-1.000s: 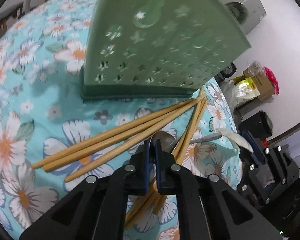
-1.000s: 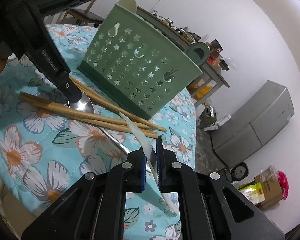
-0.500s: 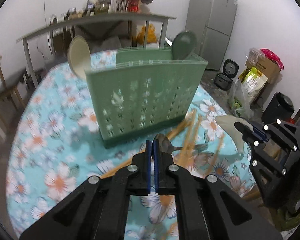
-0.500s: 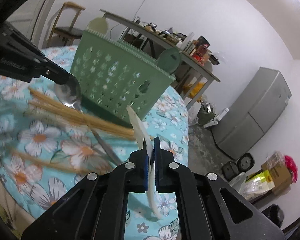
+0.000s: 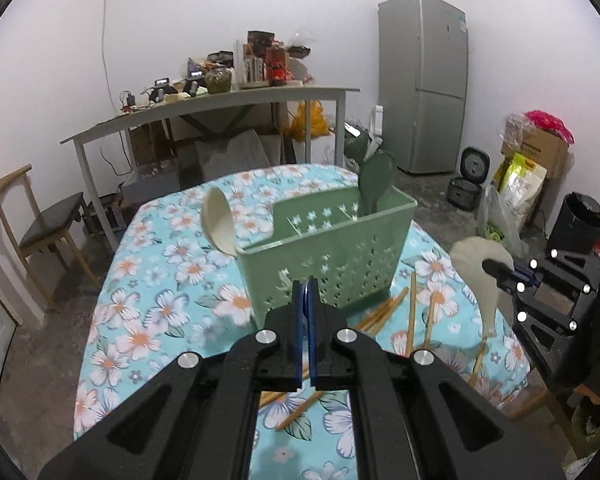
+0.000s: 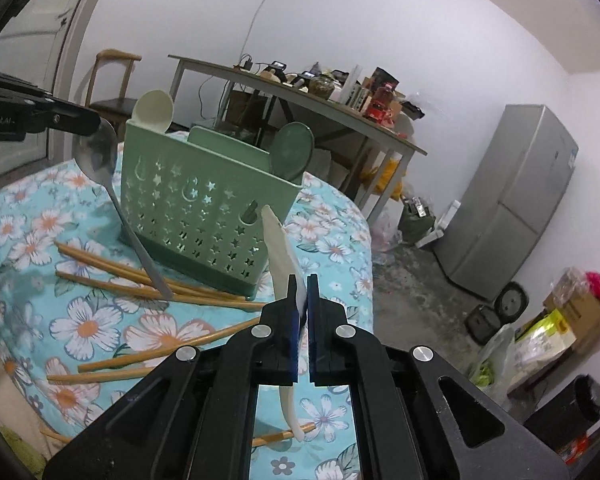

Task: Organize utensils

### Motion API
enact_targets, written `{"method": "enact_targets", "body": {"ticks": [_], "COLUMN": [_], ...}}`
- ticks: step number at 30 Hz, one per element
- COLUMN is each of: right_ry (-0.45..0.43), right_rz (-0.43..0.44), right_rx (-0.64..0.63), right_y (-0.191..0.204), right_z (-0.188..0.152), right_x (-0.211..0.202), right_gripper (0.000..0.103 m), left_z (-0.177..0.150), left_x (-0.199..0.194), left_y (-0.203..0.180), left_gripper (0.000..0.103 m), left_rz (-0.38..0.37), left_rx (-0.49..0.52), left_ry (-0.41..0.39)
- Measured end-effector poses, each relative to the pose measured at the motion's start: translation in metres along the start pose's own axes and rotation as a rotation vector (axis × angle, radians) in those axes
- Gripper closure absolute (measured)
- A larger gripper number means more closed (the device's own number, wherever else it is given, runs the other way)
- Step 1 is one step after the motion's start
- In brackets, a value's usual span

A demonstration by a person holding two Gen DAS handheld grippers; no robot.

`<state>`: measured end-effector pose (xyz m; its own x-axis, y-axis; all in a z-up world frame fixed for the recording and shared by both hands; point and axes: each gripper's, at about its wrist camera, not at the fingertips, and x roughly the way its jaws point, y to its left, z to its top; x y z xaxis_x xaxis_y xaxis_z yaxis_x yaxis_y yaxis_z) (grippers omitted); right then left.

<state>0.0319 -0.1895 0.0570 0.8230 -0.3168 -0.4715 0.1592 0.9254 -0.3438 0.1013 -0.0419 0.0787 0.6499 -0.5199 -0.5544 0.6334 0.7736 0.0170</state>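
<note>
Two spoons already stood in the green caddy (image 6: pixel 204 208); we held a metal spoon (image 6: pixel 100 160) and white spoon (image 6: pixel 280 256) clamped, chopsticks (image 6: pixel 140 280) scattered beside it.

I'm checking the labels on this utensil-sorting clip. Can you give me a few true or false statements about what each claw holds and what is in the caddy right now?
1. The left claw grips a metal spoon by its bowl. True.
2. The right claw is open and holds nothing. False: it is shut on a white spoon.
3. The green caddy already holds a cream spoon and a green spoon. True.
4. All the wooden chopsticks stand inside the caddy. False: they lie scattered on the floral tablecloth.
5. The caddy lies tipped on its side. False: it stands upright.
</note>
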Motion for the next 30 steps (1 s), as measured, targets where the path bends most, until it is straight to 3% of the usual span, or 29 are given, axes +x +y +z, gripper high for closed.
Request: {"method": "enact_targets", "body": {"ticks": [5,10,17,23,30], "right_ry": [0.005,-0.003,-0.01,-0.022,-0.025], "right_rz": [0.084,0.101,0.102,0.108,0.116], "right_rx": [0.132,0.189,0.216,0.215,0.222], "right_y": [-0.019,-0.029,-0.037,-0.038,-0.04], "right_z": [0.002,0.004,0.005,0.006,0.007], "right_x": [0.004,0.004,0.003,0.0,-0.002], "right_gripper": [0.101,0.101,0.101,0.101,0.101], "left_z": [0.012,0.027,0.052,0.076,0.094], "left_x": [-0.019,-0.04,-0.06,-0.062,-0.055], "left_y": [0.011,0.019,0.03,0.04,0.05], "left_gripper": [0.102,0.101,0.101,0.101,0.101], "left_rz": [-0.007,-0.008,0.042,0.141,0.158], "left_rx": [-0.041,-0.059,-0.032,0.026,0.036], "left_ry": [-0.055,-0.115,-0.205,-0.272,-0.321]}}
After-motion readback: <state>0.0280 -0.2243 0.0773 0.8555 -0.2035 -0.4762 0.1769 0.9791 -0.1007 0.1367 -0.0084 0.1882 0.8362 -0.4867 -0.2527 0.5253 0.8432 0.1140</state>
